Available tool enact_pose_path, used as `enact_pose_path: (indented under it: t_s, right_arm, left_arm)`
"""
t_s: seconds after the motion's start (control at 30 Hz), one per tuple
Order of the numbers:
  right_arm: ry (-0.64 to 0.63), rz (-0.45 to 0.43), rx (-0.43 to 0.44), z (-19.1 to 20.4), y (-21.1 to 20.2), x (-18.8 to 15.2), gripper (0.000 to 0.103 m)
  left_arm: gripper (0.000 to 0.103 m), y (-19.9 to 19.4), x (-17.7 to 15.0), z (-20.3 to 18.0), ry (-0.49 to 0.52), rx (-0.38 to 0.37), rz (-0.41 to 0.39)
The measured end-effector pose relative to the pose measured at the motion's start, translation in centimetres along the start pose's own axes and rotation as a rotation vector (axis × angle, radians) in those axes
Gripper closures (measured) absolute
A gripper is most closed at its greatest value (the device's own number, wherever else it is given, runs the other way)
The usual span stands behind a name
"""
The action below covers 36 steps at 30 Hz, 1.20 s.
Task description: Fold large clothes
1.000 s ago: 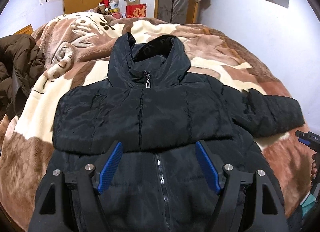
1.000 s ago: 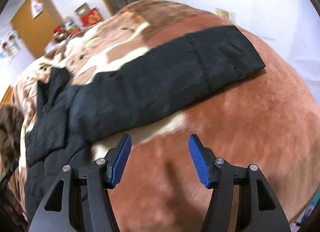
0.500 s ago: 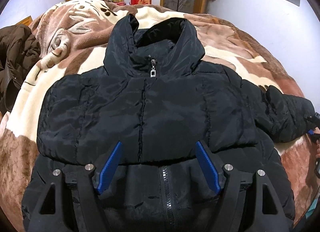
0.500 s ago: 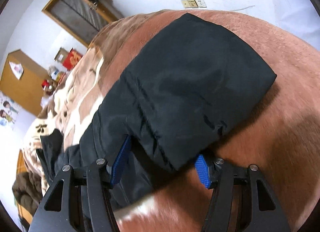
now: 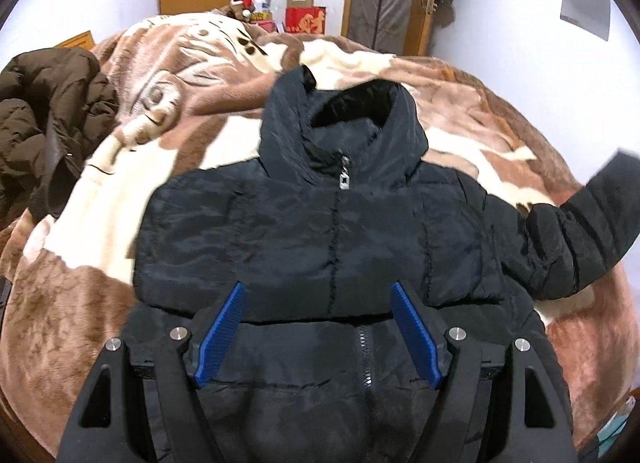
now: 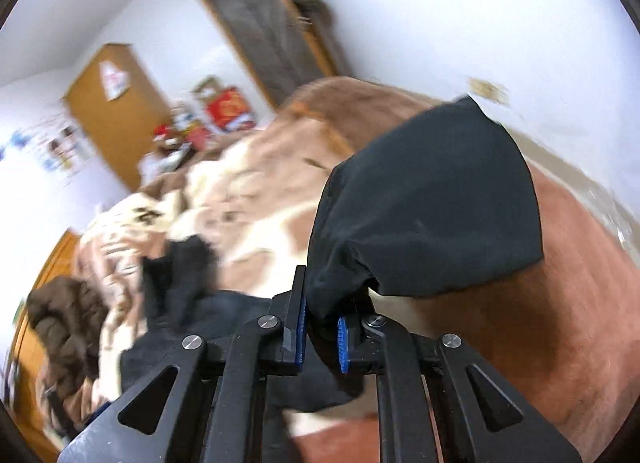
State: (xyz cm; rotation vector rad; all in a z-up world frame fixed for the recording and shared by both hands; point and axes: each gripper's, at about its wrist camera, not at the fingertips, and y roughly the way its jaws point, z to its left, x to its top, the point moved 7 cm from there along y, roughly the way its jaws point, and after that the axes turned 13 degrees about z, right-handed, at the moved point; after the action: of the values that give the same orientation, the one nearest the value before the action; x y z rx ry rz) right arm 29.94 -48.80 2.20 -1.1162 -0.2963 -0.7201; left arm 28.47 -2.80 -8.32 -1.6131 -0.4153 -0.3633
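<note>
A black hooded puffer jacket (image 5: 332, 231) lies front up and zipped on the bed. My left gripper (image 5: 317, 286) hovers open over its lower front by the zipper, with nothing between its blue pads. The jacket's right sleeve (image 5: 580, 231) rises off the blanket at the right edge of the left wrist view. In the right wrist view my right gripper (image 6: 322, 303) has its jaws closing on that sleeve (image 6: 432, 203). The pads pinch bunched black fabric, and the cuff end stands up above the fingers.
A brown and cream fleece blanket (image 5: 180, 75) covers the bed (image 6: 560, 323). A brown coat (image 5: 44, 111) is heaped at the bed's left side (image 6: 68, 315). Boxes (image 5: 306, 17), a wardrobe and a door stand beyond the far end. A white wall runs close along the right.
The right gripper came down over the sleeve, closed on it and lifted it off the blanket. In the left wrist view the sleeve's end now rises at the right.
</note>
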Motion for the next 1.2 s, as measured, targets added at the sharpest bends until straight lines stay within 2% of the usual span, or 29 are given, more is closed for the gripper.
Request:
enact_pose_path:
  t_s: [0.13,0.27,0.4,0.47,0.57,0.7,0.8,0.87,0.9,0.93,0.97,1.03,1.13,1.2]
  right_arm:
    - [-0.136,0.014,0.083,8.8,-0.9,-0.3,0.091]
    - [-0.241,0.065,0.132,16.0,1.4,-2.1,0.091]
    - [-0.318,0.170,0.156,21.9,7.5,-5.3,0.091]
    - [-0.344,0.226,0.159,23.6,10.9,-7.3,0.091]
    - [-0.369,0.314,0.157,25.2,15.9,-10.3,0.091]
    - [-0.377,0.436,0.153,25.5,21.8,-14.3,0.090]
    - [-0.380,0.524,0.148,25.4,25.2,-17.1,0.082]
    - [-0.375,0.549,0.170,25.2,26.1,-18.1,0.072]
    - [-0.375,0.547,0.178,25.2,26.1,-18.2,0.071]
    - [-0.375,0.545,0.190,25.4,25.9,-18.2,0.066]
    - [-0.373,0.547,0.213,25.6,25.4,-18.1,0.054]
    - [-0.364,0.541,0.277,25.9,23.4,-17.4,0.047]
    - [-0.388,0.482,0.348,25.7,19.7,-15.6,0.046]
    - [-0.404,0.409,0.328,24.6,17.7,-14.0,0.046]
  left_arm:
    - [0.026,-1.8,-0.1,2.0,-0.029,-0.004,-0.029]
    - [0.026,-3.0,-0.6,4.6,-0.069,-0.006,-0.051]
    - [0.026,-3.1,-1.3,7.2,-0.104,0.003,-0.051]
    - [0.026,-2.8,-1.7,8.5,-0.121,0.008,-0.045]
    - [0.026,-2.0,-2.3,10.2,-0.149,0.009,-0.031]
    - [0.026,-0.8,-3.2,11.9,-0.181,0.006,-0.011]
    - [0.026,0.0,-3.7,12.7,-0.196,0.004,0.001]
    - [0.026,0.2,-3.8,12.9,-0.200,0.003,0.005]
    - [0.026,0.3,-3.7,12.9,-0.201,0.002,0.005]
    - [0.026,0.2,-3.7,12.9,-0.201,0.000,0.004]
    - [0.026,0.2,-3.5,12.8,-0.199,-0.004,0.001]
    - [0.026,-0.1,-2.8,12.3,-0.195,-0.017,-0.011]
    - [0.026,-0.9,-1.1,10.5,-0.171,-0.043,-0.036]
    - [0.026,-1.3,0.4,9.0,-0.143,-0.060,-0.055]
